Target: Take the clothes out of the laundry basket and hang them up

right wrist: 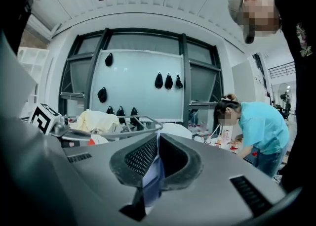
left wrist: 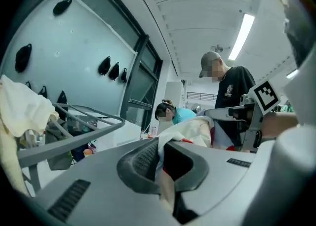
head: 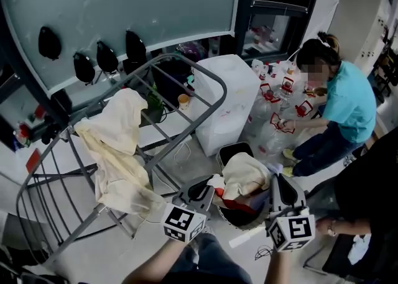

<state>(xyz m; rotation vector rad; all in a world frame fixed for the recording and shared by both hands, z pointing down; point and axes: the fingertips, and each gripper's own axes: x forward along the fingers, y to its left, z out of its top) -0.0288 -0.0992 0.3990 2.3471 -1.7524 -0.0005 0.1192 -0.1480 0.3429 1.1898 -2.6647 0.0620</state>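
Head view puts your cream garment [head: 245, 176] just above the basket [head: 231, 150]; left gripper view shows your left gripper [left wrist: 163, 164] pinching its soft, light edge; right gripper view shows your right gripper [right wrist: 154, 168] clamped on its limp cloth, where hems should hold best.

Pale cloth [right wrist: 152, 179] between tightly pressed fingers [right wrist: 139, 157]

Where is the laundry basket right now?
Head view, lower centre: the laundry basket stands beside the white box, right of the drying rack, under the cream garment.
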